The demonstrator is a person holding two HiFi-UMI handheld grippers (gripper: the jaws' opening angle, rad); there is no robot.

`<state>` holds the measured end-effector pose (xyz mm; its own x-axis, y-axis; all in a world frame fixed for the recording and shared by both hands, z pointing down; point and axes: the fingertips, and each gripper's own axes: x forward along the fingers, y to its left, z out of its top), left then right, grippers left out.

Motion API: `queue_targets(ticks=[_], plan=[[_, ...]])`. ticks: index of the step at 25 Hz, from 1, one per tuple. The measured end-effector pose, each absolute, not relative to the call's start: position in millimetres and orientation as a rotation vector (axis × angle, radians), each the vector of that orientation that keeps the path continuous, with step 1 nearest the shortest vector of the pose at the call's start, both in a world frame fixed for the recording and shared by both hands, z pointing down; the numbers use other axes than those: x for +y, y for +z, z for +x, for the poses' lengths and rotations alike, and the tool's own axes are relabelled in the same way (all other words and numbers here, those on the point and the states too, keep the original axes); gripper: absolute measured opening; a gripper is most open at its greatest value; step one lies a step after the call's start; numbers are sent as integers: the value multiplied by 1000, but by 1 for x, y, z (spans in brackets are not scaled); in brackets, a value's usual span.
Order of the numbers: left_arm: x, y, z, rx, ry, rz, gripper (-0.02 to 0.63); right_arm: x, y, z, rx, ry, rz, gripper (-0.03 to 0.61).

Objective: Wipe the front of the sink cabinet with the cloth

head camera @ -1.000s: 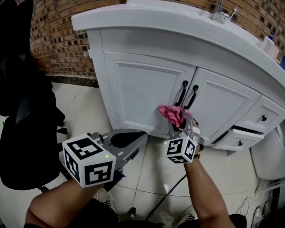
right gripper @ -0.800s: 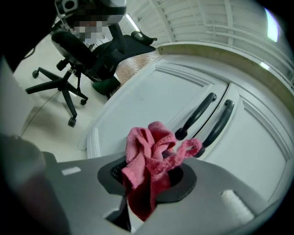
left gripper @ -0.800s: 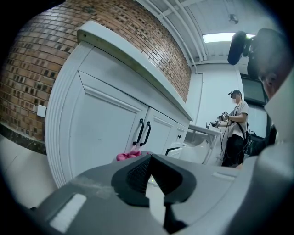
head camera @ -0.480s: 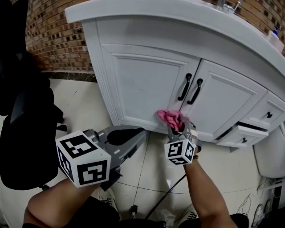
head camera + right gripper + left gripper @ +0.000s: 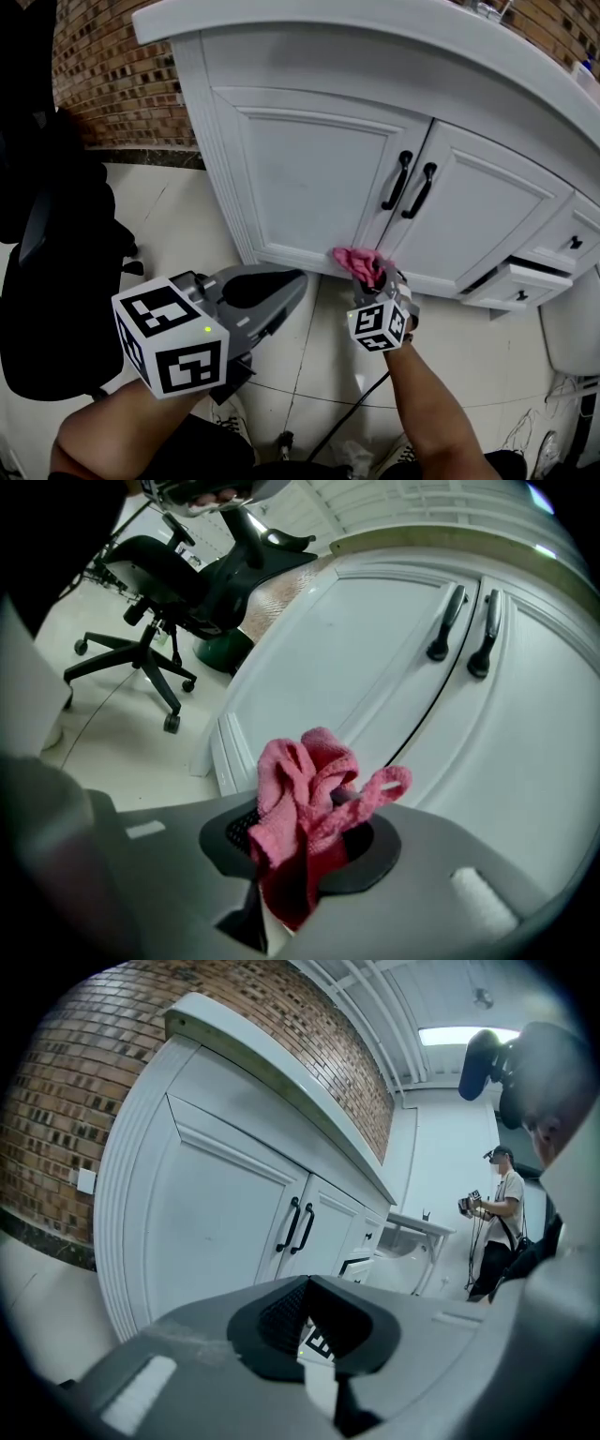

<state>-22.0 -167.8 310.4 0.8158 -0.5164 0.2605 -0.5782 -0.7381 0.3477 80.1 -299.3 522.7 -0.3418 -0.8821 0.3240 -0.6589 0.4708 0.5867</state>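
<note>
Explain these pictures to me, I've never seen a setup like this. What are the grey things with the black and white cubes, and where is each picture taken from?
There is no robot here. A person holds a two-jaw gripper in each hand, and the patterned cubes are part of those grippers. The head view comes from a camera on the person's head, looking down. The two gripper views come from cameras riding on each gripper. The right gripper is clamped on a pink cloth, held at the bottom of the white sink cabinet's left door, below the black handles. The left gripper hangs over the tiled floor with its jaws together, holding nothing. A black office chair stands to the left.
</note>
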Motion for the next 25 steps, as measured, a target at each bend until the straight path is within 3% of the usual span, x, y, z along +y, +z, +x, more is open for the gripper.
queue_targets(ticks=[25], plan=[[-163,301,-44,-835,134,2566,4,-286,549,80,-2403,394,1360,111]])
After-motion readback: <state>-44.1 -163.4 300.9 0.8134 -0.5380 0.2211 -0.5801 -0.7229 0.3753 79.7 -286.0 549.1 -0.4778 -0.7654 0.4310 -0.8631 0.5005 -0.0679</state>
